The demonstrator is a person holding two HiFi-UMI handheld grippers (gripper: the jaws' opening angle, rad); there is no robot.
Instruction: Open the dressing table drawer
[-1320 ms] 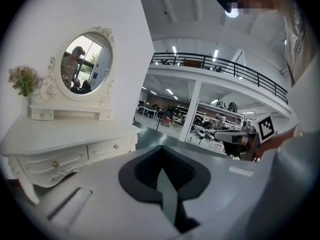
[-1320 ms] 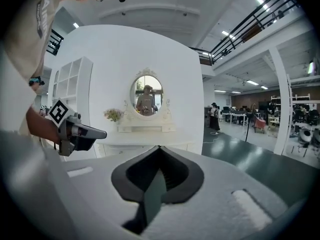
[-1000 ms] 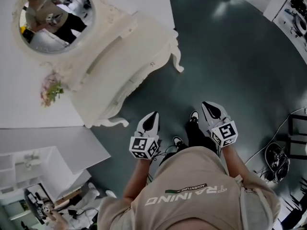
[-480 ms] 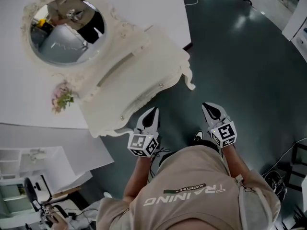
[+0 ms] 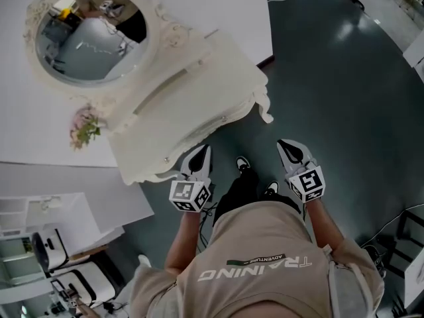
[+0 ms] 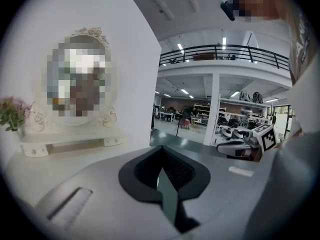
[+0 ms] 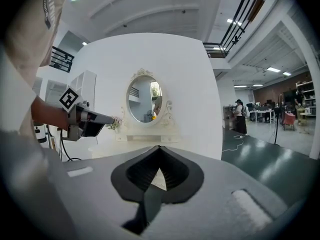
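While drawer (image 5: 197,136) of dressing table (image 5: 199,71) sits shut, 11 o'clock of person, task reads as not begun: reach, grip and pull all left. Contents: unseen.
L gripper (image 5: 201,154): jaws together, empty, near drawer front, no contact.
R gripper (image 5: 290,148): jaws together, empty, 1 o'clock.

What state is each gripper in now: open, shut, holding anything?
left gripper: shut, holding nothing.
right gripper: shut, holding nothing.
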